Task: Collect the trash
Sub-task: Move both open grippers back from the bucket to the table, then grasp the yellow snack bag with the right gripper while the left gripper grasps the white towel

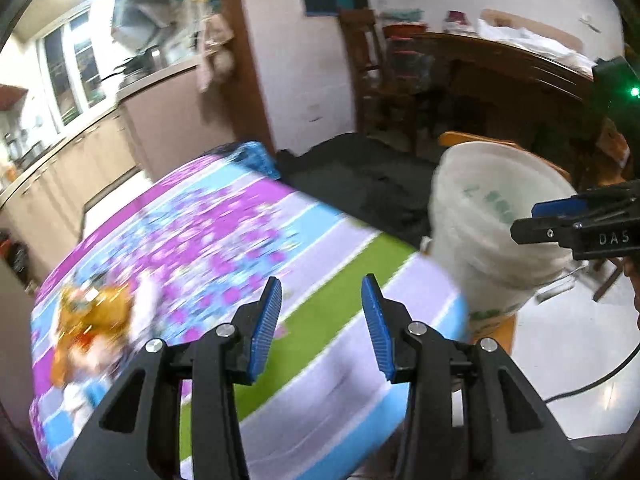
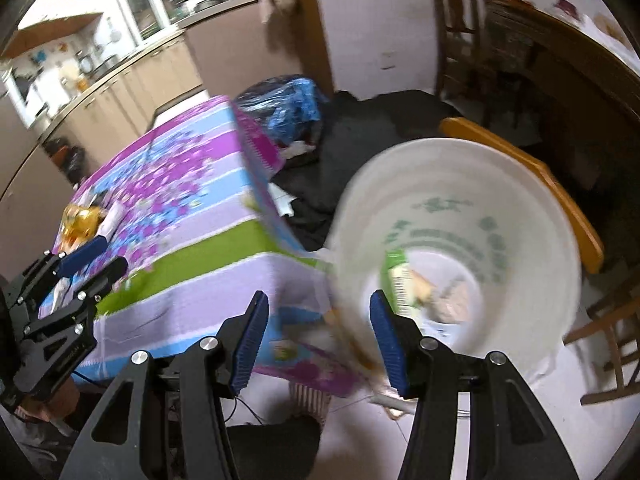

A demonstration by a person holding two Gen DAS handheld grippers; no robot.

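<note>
Crumpled orange and yellow wrappers (image 1: 92, 312) lie on the far left of the table's striped floral cloth (image 1: 224, 232); the same wrappers (image 2: 80, 224) show in the right wrist view. My left gripper (image 1: 322, 292) hangs open over the green stripe with nothing between its blue pads. A white bucket (image 1: 492, 216) stands beside the table's right corner. In the right wrist view the bucket (image 2: 520, 208) holds a green packet (image 2: 400, 276) and other scraps. My right gripper (image 2: 318, 308) is open and empty, over the table corner next to the bucket's rim. Both views are blurred by motion.
The bucket rests on a yellow wooden stool (image 2: 532, 168). Behind the table a blue plastic bag (image 2: 292, 100) and a black cloth (image 2: 360, 140) lie on the floor. Wooden chairs (image 2: 456, 20) and a dark table (image 1: 500, 64) stand at the back right. Kitchen counters (image 1: 80, 152) run along the left.
</note>
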